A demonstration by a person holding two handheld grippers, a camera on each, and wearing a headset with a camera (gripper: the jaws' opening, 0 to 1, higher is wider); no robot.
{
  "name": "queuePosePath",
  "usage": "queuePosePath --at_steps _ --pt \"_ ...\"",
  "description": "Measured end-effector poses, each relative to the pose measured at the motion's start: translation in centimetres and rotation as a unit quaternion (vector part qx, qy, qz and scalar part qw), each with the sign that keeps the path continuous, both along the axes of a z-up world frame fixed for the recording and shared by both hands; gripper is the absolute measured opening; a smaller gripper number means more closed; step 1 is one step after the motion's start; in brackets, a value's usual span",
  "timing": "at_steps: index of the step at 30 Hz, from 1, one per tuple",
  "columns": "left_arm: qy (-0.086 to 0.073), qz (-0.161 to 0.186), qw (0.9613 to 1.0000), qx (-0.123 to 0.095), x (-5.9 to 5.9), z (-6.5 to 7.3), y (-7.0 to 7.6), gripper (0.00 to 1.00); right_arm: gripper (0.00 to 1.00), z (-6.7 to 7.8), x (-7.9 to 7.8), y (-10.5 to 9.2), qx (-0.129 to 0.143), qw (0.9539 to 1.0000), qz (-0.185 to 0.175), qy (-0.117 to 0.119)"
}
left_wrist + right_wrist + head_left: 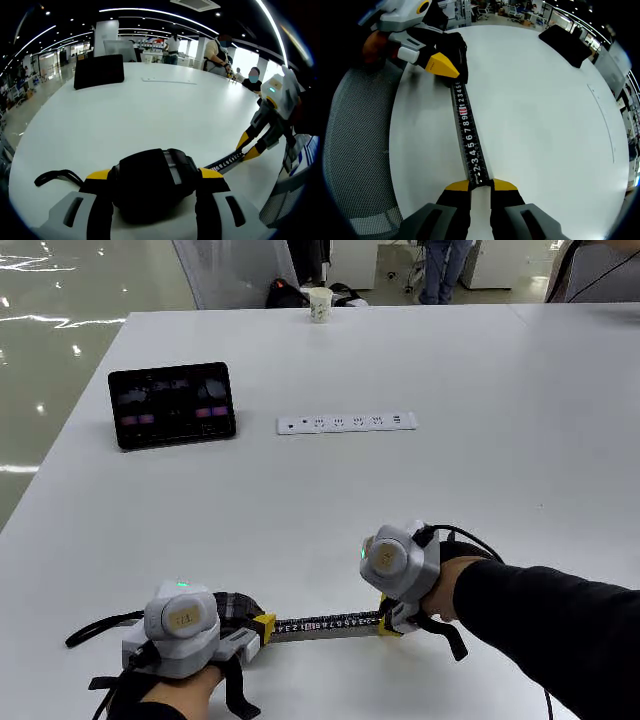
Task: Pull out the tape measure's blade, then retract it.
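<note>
My left gripper was light grey, with black jaws, yellow tips and a small green light. My right gripper had the same grey, black and yellow. Tape measure was black. Blade was dark with white numerals and ticks, plus one red-and-white mark midway. My sleeve was black. Table was plain white. Far left, the tablet was black, its screen dim with purple and pink patches. Power strip was white with dark sockets. Far paper cup was white with faint greenish print. Mesh chair was grey. Floor was pale grey-green with white glare streaks.
</note>
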State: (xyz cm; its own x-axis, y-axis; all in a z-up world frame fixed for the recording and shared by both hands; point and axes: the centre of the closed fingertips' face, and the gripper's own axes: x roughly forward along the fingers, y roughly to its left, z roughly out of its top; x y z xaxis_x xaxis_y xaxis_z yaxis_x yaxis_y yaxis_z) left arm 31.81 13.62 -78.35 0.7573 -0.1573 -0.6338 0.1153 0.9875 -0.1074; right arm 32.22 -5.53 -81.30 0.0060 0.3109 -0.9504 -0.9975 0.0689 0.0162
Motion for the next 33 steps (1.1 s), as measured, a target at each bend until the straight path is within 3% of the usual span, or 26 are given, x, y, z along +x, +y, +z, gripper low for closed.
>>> queuePosePath --at_steps 33 --pt "0.002 0.001 1.0000 -0.001 0.03 -0.11 -0.05 0.62 0.11 0.00 -0.02 0.81 0.002 1.0000 0.003 0.002"
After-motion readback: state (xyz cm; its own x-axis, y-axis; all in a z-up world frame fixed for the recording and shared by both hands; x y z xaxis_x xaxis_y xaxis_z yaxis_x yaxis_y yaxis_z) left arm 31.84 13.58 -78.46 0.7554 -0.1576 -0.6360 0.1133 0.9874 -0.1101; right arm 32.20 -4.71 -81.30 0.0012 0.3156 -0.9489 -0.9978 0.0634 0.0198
